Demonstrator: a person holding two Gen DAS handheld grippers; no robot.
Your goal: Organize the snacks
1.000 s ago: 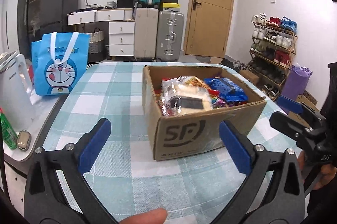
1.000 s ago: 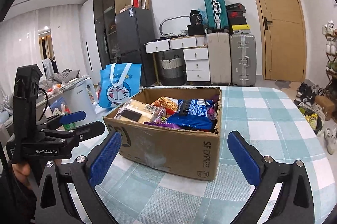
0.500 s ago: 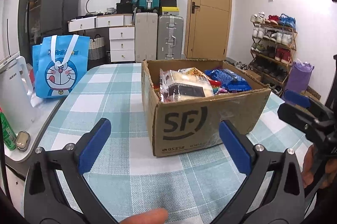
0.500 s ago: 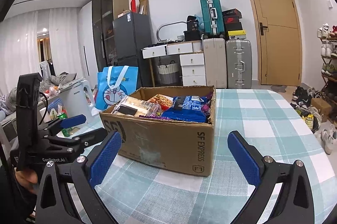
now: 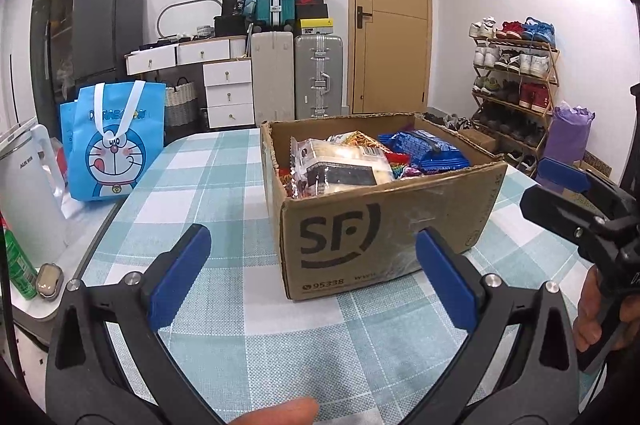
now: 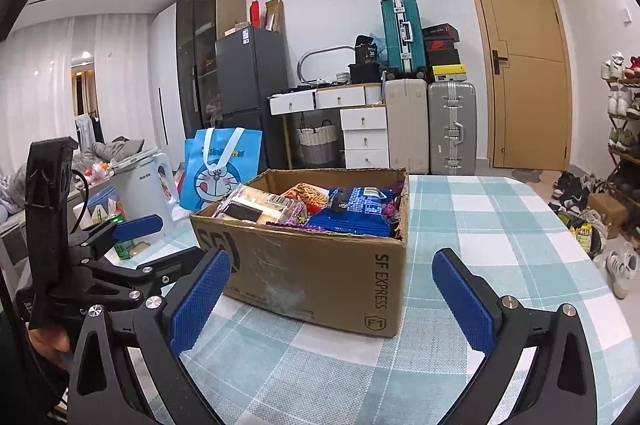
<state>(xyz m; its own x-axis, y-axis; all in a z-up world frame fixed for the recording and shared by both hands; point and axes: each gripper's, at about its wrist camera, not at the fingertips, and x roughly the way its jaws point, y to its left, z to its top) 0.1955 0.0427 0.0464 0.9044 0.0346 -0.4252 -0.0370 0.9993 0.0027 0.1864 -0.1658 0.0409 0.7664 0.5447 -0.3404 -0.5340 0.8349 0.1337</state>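
An open cardboard box printed SF stands on the checked tablecloth, filled with several snack packs. A clear pack of pale cakes lies at its near left, a blue pack to the right. My left gripper is open and empty, low over the cloth just before the box's front face. My right gripper is open and empty before the box's corner. Each gripper shows at the edge of the other's view.
A blue cartoon tote bag stands left of the table, beside a white kettle and a green can on a side counter. Suitcases, drawers and a door stand behind; a shoe rack is right.
Both grippers have dropped lower and come a little closer to the box, so it looms larger and less of its inside shows. Both stayed open.
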